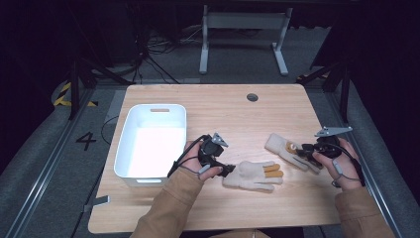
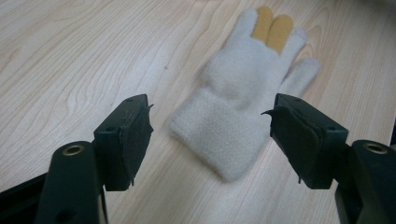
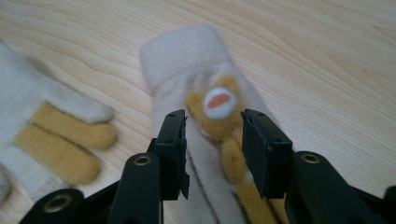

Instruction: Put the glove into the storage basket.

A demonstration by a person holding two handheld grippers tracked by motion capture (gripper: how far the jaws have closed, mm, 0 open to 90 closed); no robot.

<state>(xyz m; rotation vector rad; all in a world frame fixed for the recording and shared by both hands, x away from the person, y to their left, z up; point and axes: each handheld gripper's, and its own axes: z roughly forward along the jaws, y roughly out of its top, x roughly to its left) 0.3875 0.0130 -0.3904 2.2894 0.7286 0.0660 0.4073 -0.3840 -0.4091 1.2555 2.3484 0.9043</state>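
Left gripper (image 1: 229, 170): held low at the near side of the tabletop (image 1: 218, 106), jaws wide apart and empty, aimed at the cuff of the plain glove (image 2: 243, 100); in the left gripper view the cuff lies between the jaws but apart from both.
Plain glove: flat on the tabletop just right of the left gripper, cuff toward it, cream with two mustard fingers.
Right gripper (image 1: 308, 149): at the near right, jaws narrowed over the finger end of the bear glove (image 3: 212, 105), one on each side of the bear face; whether they already pinch the fabric I cannot tell.
Bear glove: flat, lying diagonally, its cuff pointing away from the right gripper.
White bin (image 1: 151, 141): left of the gripper, open and empty.
Far edge: a round cable hole (image 1: 252, 97) in the wood.
Risk, left: closing while apart from the cuff would catch nothing or shove the glove away.
Risk, right: a shallow pinch on loose knit may slip on lifting.
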